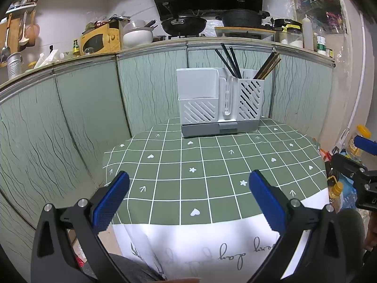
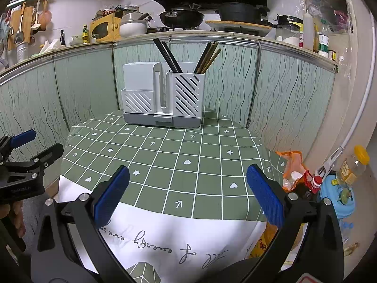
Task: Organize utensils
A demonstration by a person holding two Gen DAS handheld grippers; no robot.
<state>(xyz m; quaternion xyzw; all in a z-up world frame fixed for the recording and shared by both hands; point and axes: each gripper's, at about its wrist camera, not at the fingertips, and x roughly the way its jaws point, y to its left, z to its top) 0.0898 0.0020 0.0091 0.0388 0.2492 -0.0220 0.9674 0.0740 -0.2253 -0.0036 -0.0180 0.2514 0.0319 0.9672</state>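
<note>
The utensil holder (image 1: 220,101) stands at the table's (image 1: 212,165) far edge, chopsticks (image 1: 267,67) in its right compartments.

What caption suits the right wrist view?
Open right gripper above green checked tablecloth, facing white slotted utensil holder holding black chopsticks and brown chopsticks.

We can read cursive script on the white border of the tablecloth (image 2: 188,235), below its green checks: "of" is clear; the neighbouring words stay illegible. Labels on the counter jars are too blurred.
</note>
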